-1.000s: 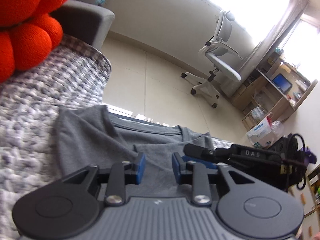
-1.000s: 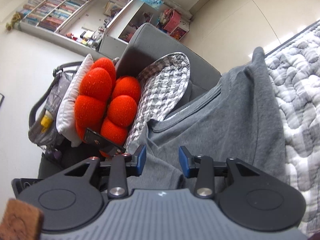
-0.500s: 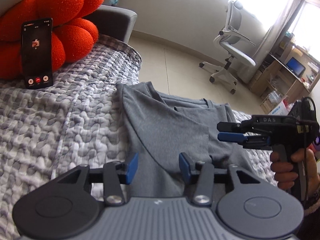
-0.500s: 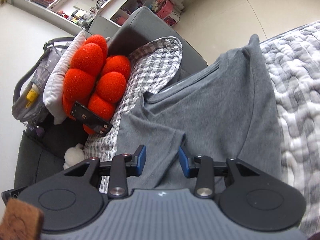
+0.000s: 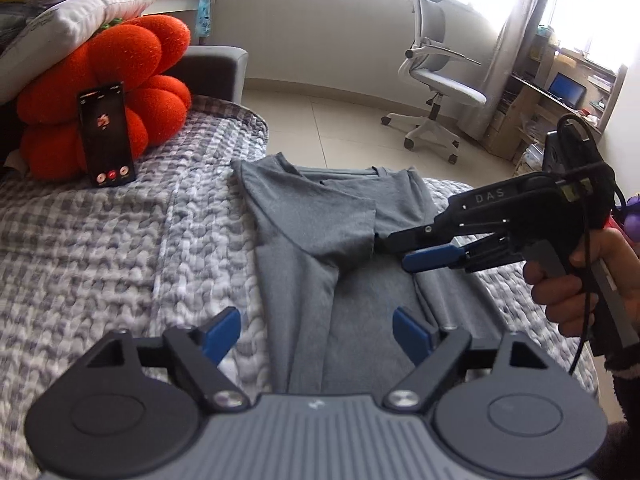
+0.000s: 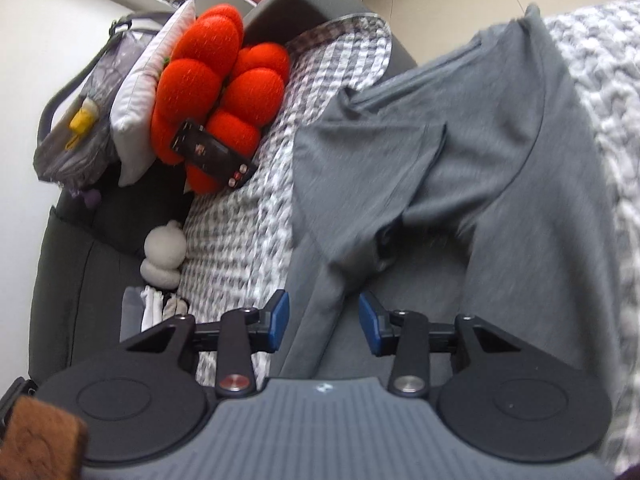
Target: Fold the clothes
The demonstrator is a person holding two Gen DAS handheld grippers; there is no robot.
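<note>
Two grippers off the cloth, mid-fold. Grey T-shirt [image 5: 320, 240] flat on quilted bed cover [image 5: 120, 240], both sides and sleeves already turned inward, collar toward far edge. Left gripper [image 5: 316, 330] above lower body panel, jaws opening wide, nothing between. Right gripper [image 6: 322, 322] partly spread, empty, hovering beside folded sleeve [image 6: 384, 184]; also seen side-on [image 5: 428, 248]. Likely next: pinch hem corners, bring hem up to collar. Containers: grey bag [image 6: 76, 128] beside sofa, yellow item poking out; rest of contents unclear.
</note>
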